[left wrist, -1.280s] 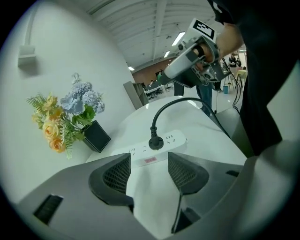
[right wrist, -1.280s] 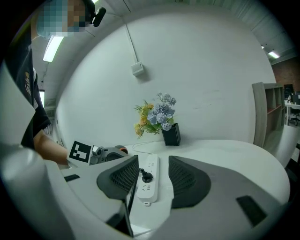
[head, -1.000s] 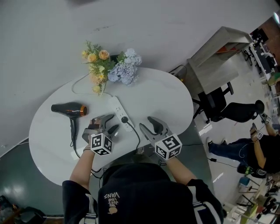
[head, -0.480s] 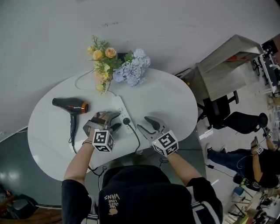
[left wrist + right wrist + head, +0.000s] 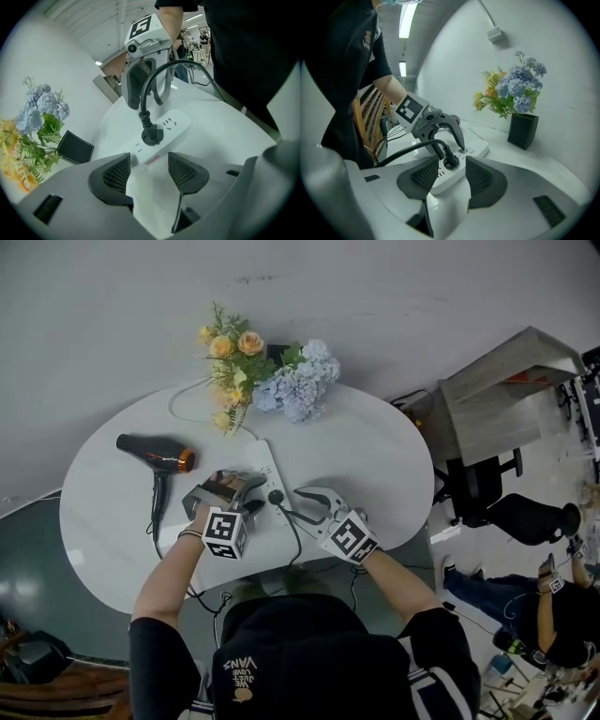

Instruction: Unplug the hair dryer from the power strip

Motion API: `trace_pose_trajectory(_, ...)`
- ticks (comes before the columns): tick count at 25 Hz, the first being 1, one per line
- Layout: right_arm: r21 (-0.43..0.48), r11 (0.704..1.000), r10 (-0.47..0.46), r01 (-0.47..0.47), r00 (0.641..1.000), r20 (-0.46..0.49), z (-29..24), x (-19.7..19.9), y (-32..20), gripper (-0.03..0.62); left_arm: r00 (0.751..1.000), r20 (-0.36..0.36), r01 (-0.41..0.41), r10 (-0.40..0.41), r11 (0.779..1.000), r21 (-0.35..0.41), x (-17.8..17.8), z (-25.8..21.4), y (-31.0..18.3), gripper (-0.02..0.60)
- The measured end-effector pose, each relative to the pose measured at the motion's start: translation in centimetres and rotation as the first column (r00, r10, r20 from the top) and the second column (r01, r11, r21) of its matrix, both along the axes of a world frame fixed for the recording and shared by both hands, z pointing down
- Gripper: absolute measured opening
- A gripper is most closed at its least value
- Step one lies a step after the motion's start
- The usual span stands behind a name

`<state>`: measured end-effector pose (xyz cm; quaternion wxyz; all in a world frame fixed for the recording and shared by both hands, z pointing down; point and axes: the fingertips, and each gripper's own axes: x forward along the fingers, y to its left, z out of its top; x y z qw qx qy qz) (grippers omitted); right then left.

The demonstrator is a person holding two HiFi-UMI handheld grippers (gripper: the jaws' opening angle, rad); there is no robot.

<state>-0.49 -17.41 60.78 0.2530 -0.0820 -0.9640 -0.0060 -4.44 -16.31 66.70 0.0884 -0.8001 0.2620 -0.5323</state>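
Low in the middle of the head view, both claws meet over the white bench. The left claw is released, its jaws apart with the power strip showing between them. The right claw is released too, jaws spread either side of the black plug, which sits in the strip. Further left lies the hair dryer. Flowers stand at the upper middle.
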Motion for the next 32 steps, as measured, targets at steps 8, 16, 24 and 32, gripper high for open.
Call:
trace_pose_trajectory(8, 0.101, 0.975, -0.199, 0.198, 0.980, 0.002, 0.3, -2.0, 1.1, 0.184, 1.000, -0.025, 0.004, -0.005, 1.000, -0.006, 0.1, 0.3, 0.2, 0.252)
trace_pose_trajectory(16, 0.170, 0.939, -0.302, 0.298, 0.953, 0.002, 1.0, -3.3, 1.6, 0.183, 0.999, -0.040, 0.002, -0.002, 1.000, -0.010, 0.0, 0.5, 0.3, 0.250)
trace_pose_trajectory(24, 0.201, 0.922, -0.339, 0.331, 0.941, 0.006, 1.2, -3.6, 1.4, 0.115, 1.000, -0.029, 0.000, 0.000, 1.000, 0.000, -0.1, 0.2, -0.1, 0.250)
trace_pose_trajectory(32, 0.231, 0.895, -0.391, 0.382, 0.920, -0.006, 1.7, -3.8, 2.0, 0.081, 1.000, -0.018, 0.008, -0.009, 1.000, -0.010, -0.3, 0.3, -0.1, 0.250)
